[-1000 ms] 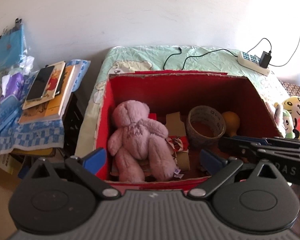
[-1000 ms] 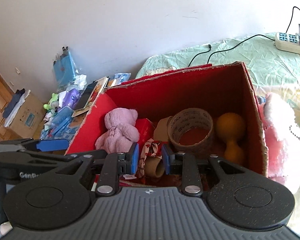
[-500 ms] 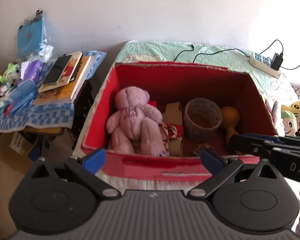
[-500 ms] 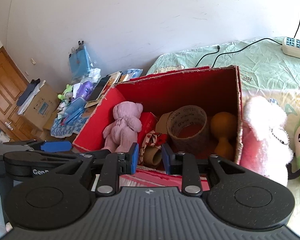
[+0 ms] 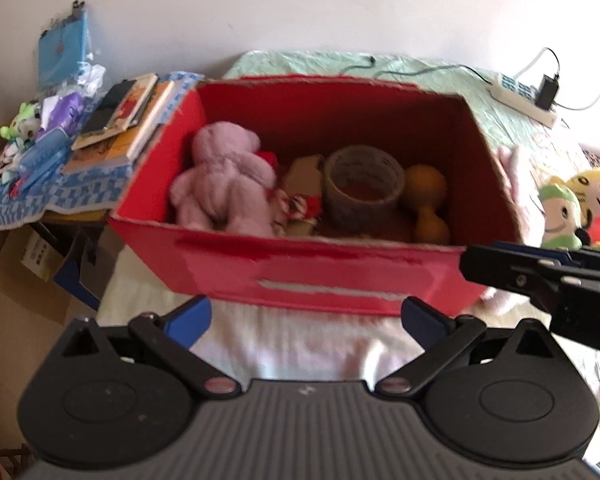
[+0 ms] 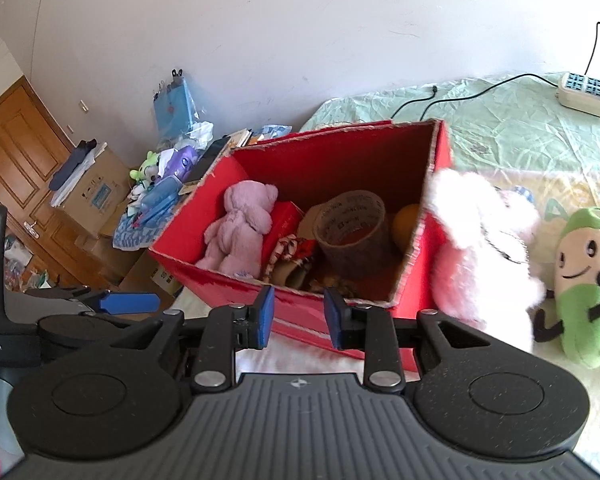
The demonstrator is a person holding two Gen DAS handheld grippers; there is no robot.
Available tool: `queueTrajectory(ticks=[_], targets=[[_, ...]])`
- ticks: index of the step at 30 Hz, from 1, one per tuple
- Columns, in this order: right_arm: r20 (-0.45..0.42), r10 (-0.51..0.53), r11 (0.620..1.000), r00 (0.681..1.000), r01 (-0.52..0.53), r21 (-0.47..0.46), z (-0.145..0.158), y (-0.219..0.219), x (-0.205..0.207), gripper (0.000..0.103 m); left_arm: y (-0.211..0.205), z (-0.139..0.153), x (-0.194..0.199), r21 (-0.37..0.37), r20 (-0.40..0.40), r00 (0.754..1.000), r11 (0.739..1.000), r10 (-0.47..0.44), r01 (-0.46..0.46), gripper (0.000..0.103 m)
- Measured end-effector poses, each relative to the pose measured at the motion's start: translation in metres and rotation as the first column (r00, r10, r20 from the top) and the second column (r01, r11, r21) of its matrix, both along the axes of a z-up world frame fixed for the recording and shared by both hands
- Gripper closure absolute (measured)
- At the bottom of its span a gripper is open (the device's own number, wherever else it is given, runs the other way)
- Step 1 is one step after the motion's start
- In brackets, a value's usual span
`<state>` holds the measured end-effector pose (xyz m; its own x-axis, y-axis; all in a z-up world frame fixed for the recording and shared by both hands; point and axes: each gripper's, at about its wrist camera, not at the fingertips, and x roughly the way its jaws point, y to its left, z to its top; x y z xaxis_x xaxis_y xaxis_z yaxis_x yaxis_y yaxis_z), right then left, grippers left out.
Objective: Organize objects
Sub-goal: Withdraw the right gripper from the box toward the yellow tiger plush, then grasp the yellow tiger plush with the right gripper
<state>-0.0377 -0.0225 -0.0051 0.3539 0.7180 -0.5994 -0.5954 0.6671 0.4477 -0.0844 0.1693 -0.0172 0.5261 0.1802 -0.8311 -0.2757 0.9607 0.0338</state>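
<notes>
Red box (image 5: 324, 280) on the bed (image 6: 512, 136), holding a purple teddy (image 5: 220, 180) at left, tape roll (image 5: 364, 184) and orange dumbbell (image 5: 428, 204) further right. Just right outside, pink plush (image 6: 484, 248). Near side: left gripper (image 5: 306, 316) spread wide, empty; right gripper (image 6: 299, 316) narrowly parted, empty.

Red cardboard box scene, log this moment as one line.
red cardboard box: on bed, holds purple teddy bear, brown tape roll | left gripper: open, empty | right gripper: narrowly open, empty

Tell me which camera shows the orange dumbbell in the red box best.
The left wrist view: the whole orange dumbbell shows beside the tape roll. In the right wrist view the red box wall hides all but one rounded end.
</notes>
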Motion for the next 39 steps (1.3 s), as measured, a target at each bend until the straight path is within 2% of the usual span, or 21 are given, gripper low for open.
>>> queueTrajectory(ticks=[3,9,20,33,39], targets=[[-0.010,0.002,1.000,1.000,-0.002,-0.010,-0.004,-0.010,-0.002,0.066,-0.018,-0.005,0.001,0.002,-0.014,1.000,1.000,-0.020,0.020,0.002],[-0.028,-0.013,1.000,1.000,0.013,-0.025,-0.014,-0.036,-0.005,0.066,-0.053,-0.017,0.006,0.006,-0.050,0.996,0.997,-0.075,0.076,0.001],[-0.063,-0.151,0.987,0.987,0.147,-0.057,-0.029,-0.094,0.005,0.066,-0.108,-0.033,0.029,-0.018,-0.094,0.976,0.981,-0.195,0.194,0.001],[-0.125,-0.324,0.945,0.938,0.315,-0.088,-0.048,-0.165,0.019,0.066,-0.178,-0.042,0.059,-0.052,-0.122,0.922,0.930,-0.369,0.365,0.001],[-0.177,-0.417,0.909,0.891,0.409,-0.083,-0.054,-0.205,0.026,0.066,-0.208,-0.045,0.073,-0.081,-0.121,0.887,0.895,-0.445,0.438,0.002]])
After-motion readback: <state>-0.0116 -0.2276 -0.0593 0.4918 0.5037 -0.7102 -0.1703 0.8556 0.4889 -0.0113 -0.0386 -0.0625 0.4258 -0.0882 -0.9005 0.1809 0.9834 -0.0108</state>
